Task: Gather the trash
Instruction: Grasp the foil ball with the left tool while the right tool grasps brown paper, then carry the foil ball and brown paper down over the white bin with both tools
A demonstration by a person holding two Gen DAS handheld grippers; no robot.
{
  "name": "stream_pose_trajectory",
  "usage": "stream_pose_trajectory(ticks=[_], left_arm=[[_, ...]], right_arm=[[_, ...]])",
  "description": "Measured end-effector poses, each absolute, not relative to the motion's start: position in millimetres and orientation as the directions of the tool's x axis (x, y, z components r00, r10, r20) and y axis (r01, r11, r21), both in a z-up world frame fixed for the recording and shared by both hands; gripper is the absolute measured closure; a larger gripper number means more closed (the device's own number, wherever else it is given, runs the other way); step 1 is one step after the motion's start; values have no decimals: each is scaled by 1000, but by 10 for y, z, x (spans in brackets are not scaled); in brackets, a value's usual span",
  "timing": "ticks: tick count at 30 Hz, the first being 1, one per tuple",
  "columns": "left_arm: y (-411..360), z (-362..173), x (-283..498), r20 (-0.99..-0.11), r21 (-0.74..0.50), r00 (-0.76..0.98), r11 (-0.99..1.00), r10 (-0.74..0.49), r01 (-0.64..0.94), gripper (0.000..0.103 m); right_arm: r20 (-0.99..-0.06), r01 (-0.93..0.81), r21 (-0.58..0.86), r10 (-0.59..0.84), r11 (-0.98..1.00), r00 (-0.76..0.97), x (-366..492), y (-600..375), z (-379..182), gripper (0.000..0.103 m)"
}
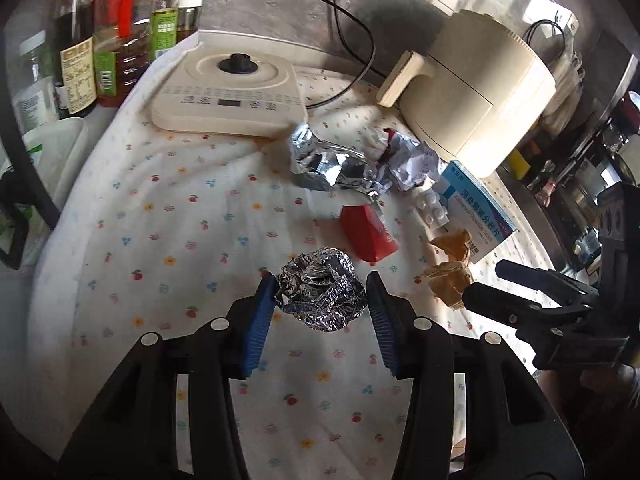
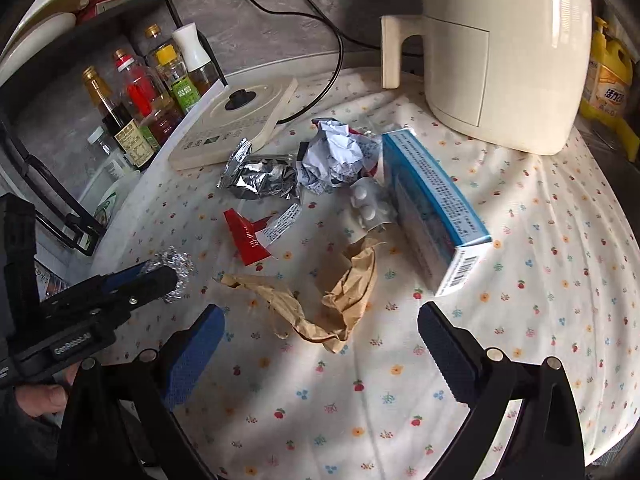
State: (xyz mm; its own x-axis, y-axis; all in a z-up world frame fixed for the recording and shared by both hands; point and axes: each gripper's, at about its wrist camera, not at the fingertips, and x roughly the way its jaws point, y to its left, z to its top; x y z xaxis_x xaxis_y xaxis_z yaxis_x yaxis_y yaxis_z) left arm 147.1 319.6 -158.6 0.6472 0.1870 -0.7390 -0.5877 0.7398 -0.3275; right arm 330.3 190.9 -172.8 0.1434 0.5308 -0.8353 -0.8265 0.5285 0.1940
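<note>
A crumpled foil ball [image 1: 322, 294] rests on the flowered cloth [image 1: 160, 240], and my left gripper [image 1: 321, 284] is shut on it, a blue pad against each side. Seen from the right wrist, the left gripper [image 2: 160, 276] grips the same foil ball [image 2: 178, 266]. My right gripper [image 2: 320, 312] stands open just short of a crumpled brown paper [image 2: 340, 300]. Beyond lie a red wrapper [image 2: 248, 240], a silver wrapper [image 2: 260, 178], a balled white paper [image 2: 336, 156], a pill blister [image 2: 370, 204] and a blue medicine box [image 2: 436, 216].
A cream air fryer [image 2: 500, 52] stands at the back right, and a cream kettle base [image 1: 228, 92] with a black cord at the back left. Several sauce bottles [image 1: 120, 40] line the left edge by a dark rack. A yellow detergent bottle [image 2: 608, 80] is far right.
</note>
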Motion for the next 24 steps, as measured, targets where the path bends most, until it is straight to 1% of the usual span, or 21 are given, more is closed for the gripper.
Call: stream_pose_trajectory(ticks=[3,4,6,7,8,12,16,20,24], left_arm=[[3243,-1562,1289,-740,-314,633,715,228,-624,56],[3249,-1556,1232,-740,-313,630,709,235,-632,56],[3242,-1547,1129,-742,-308,623,698,249,-646,56],[3231,-1544,1083,-742,-307,619,692,255,-653,56],[3217,-1542,1044,-743,-307,617,686,260,-659,56],[3112,-1513,976,-738,-306,618,681,271,-665,56],[2914,-1430,1045,-721,-306,641,709,264,-636,56],[2650,-1334,1192,-701,-311,674,751,233,-583,56],[2310,-1271,1380,-695,-318,697,792,180,-521,56]], right_arm=[[-855,-840,170,501,515,134,3298,2044,-1824,8],[-860,-843,166,493,512,131,3299,2072,-1853,12],[-874,-843,168,473,512,113,3305,2113,-1912,31],[-881,-841,183,464,509,88,3312,2125,-1941,55],[-887,-839,198,458,506,67,3309,2129,-1962,76],[-864,-862,204,500,465,65,3180,1997,-1838,77],[-837,-870,213,543,445,73,3080,1715,-1654,79],[-817,-860,213,567,464,103,3046,1312,-1490,81],[-815,-827,201,558,525,156,3087,800,-1392,83]])
